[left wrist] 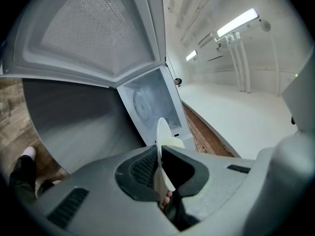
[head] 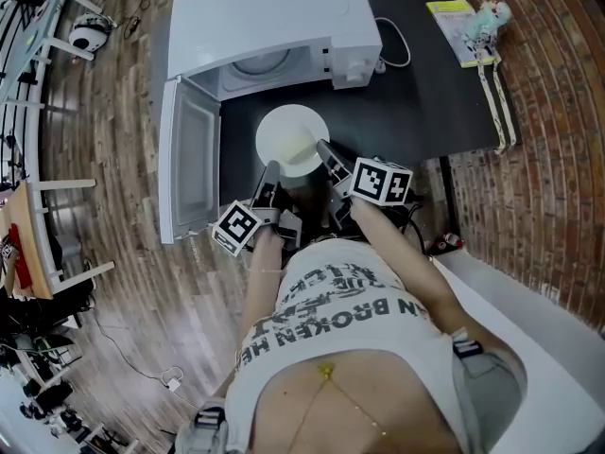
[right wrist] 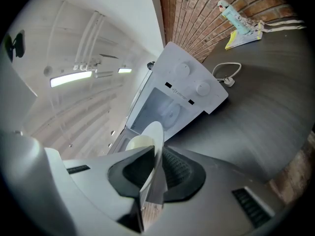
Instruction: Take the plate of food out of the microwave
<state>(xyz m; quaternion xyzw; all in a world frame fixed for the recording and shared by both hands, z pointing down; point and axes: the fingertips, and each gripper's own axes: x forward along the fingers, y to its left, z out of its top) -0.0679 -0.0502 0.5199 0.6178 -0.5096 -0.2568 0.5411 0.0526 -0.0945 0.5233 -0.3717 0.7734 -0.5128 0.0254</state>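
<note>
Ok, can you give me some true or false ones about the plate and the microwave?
1. The microwave door is shut. False: it stands wide open.
2. The left gripper and the right gripper are both shut on the plate. True.
3. The plate sits inside the microwave. False: it is out in front, held over the dark table.
4. The microwave stands on the table. True.

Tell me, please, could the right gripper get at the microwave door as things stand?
Probably not. The right gripper is shut on the plate, which the left gripper also holds, and the open door stands at the far left, beyond both.
</note>
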